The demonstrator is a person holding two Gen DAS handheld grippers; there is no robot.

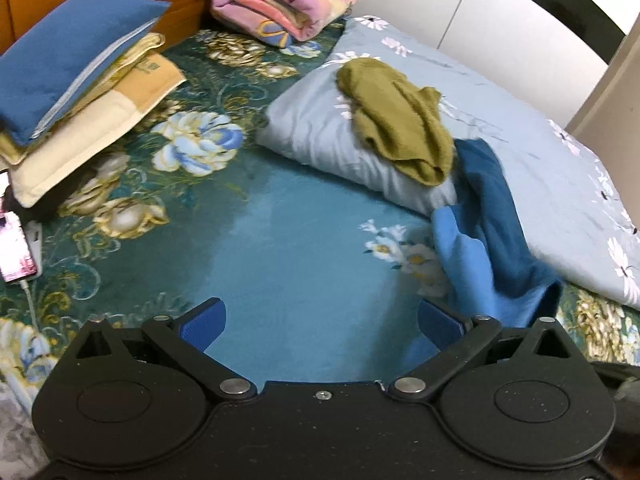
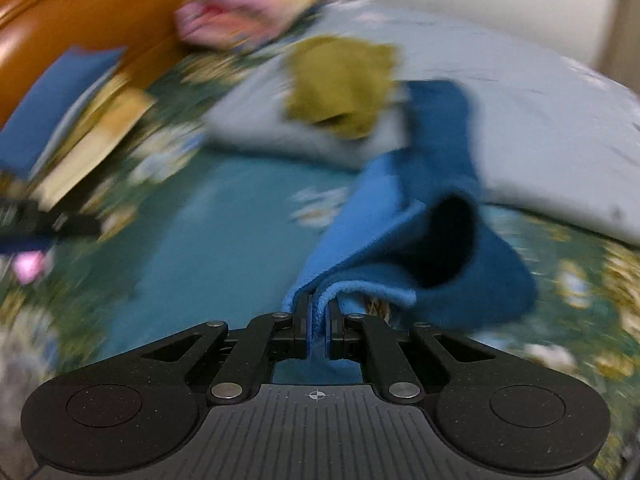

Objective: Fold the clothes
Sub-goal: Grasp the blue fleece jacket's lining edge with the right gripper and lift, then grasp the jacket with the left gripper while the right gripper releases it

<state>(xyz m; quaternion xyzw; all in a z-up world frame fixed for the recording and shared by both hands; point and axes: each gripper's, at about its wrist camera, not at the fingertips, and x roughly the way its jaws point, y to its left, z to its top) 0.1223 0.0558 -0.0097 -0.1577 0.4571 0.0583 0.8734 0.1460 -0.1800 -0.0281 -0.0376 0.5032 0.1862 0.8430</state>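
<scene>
**Dragging the blue garment onto open bed for folding**

At far left, a stack of pillows [image 1: 76, 92] leans by the headboard, with a phone [image 1: 14, 248] on its cable at the near-left edge; keep the cloth short of both. The left hand-held gripper [image 1: 322, 326] hovers with its jaws wide and nothing between them, over the plain teal middle of the bed [image 1: 288, 248], which looks the best place to spread a garment flat.

Right of centre, an olive garment [image 1: 394, 118] lies crumpled on the pale floral quilt [image 1: 540, 128], waiting its turn. The blue garment [image 1: 488, 236] trails off the quilt's near edge down onto the bed. The right hand-held gripper [image 2: 318, 326] is clamped narrow on its near hem, pads pinching a doubled edge.

To do this well, pull low and steadily toward the teal patch so the cloth slides out flat. The right view is smeared, so the pinch probably takes in two layers; the left gripper should take a second corner before spreading.
</scene>
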